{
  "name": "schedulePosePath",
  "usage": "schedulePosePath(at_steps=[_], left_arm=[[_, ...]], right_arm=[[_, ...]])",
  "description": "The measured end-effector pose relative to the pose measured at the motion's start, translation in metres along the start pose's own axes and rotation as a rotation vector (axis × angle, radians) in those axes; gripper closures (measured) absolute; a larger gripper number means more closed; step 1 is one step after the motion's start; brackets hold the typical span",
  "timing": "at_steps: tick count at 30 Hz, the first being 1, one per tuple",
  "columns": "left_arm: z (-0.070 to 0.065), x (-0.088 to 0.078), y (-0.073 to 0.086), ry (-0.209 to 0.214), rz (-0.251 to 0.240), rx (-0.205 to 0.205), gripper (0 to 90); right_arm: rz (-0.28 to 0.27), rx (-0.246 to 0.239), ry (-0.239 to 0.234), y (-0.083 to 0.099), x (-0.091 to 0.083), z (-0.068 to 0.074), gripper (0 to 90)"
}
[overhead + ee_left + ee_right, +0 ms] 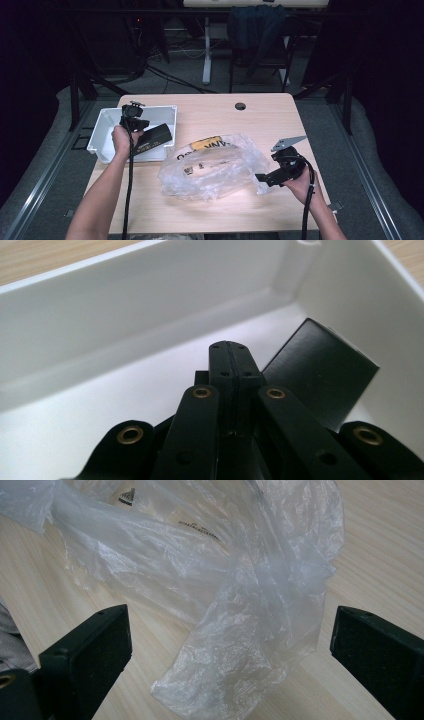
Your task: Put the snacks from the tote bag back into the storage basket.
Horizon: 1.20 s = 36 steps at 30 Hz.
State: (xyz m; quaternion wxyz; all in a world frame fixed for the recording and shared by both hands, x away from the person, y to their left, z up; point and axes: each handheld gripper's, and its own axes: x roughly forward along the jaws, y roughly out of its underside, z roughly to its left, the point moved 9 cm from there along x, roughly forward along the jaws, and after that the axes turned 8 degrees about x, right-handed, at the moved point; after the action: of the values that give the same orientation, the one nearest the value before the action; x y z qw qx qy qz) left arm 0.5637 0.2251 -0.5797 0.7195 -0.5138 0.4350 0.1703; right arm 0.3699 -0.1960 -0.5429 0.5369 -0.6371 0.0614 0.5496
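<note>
Plastic, thin and crinkly: that clear bag (212,165) is slumped on the tabletop (260,115) with its loose corner lying right between the spread-apart jaws of the right tool (227,645), untouched by either pad, so I'd guess it's lined up for a pinch. Left tool (231,385) has its jaws pressed flat together with nothing between them, poking down into the white bin (125,300). The black box (320,372) sits in the bin just beside and beyond that tool's tips, looks like it's been parked there.
</note>
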Motion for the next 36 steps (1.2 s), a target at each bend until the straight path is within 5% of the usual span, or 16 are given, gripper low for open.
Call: schedulePosePath(at_steps=[6,22,36], left_arm=[[-0.005,0.007,0.0,0.028,0.006,0.003,90.0],[-0.022,0.007,0.011,0.09,0.067,0.112,89.9],[-0.02,0.003,0.015,0.102,0.072,0.101,90.0]], right_arm=[[0.001,0.0,0.0,0.0,0.0,0.0,2.9],[-0.001,0.001,0.002,0.0,-0.001,0.0,3.2],[-0.008,0.003,0.004,0.0,-0.002,-0.001,3.2]])
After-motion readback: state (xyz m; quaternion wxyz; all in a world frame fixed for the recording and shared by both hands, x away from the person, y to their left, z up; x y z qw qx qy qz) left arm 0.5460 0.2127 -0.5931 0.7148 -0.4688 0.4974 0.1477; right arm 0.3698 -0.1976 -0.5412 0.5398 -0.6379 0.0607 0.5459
